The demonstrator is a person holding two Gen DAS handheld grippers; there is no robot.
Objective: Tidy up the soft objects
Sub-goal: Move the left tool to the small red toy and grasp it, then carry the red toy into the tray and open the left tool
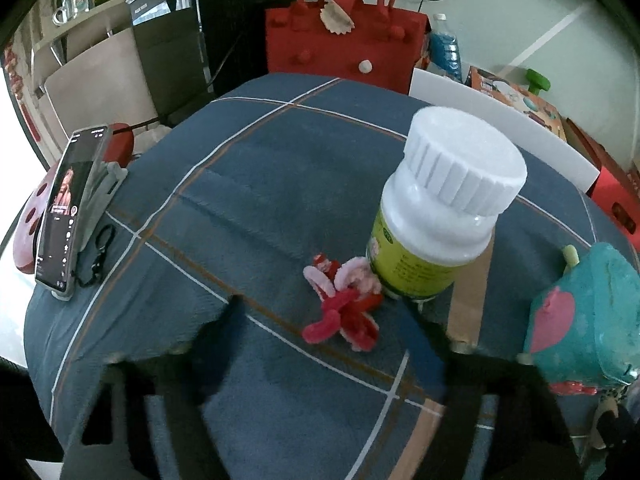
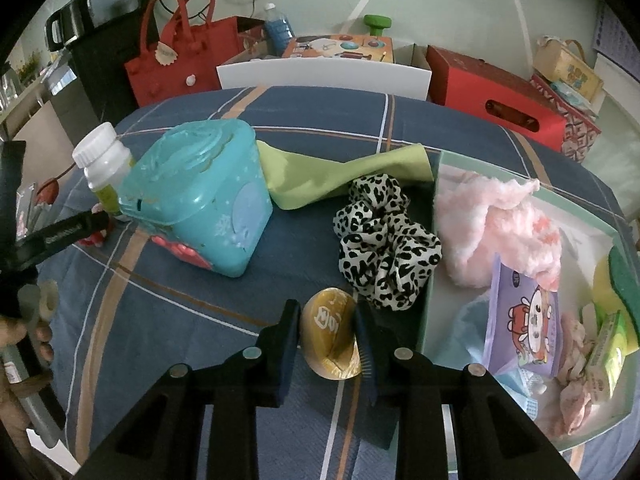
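Right gripper: nearest the camera, closed down to a narrow gap on a gold puck-shaped piece; both pads touch its sides, so I judge it held.
Gold piece: round, shiny foil face with pale lettering; hard or squashy cannot be told, so a light squeeze is safest.
Step in hand: judged as lifting the gold piece and carrying it over the wall of the open box just to its right; raise it clear of the rim first, then let go low so it does not roll.
Open box: pale green walls, at the table's right edge; it holds a fluffy pink wad, a glossy purple tissue pack and a yellow-green sponge.
Leopard scrunchie: gathered satin-like cloth, touching the box's outer wall, just beyond the gold piece; soft and outside the box.
Green cloth: thin, smooth, twisted, lying farther back, mid-table.
Left gripper: jaws partly open, blurred, one each side of a pink-and-red chenille twist; the pads do not press on it as far as shows.
Chenille twist: fuzzy looped wire, light, touching the foot of a white-capped bottle; close gently to avoid knocking the bottle.
Teal tub: hard moulded plastic with a lid, between bottle and cloths.
Table cover: blue plaid, slightly creased.
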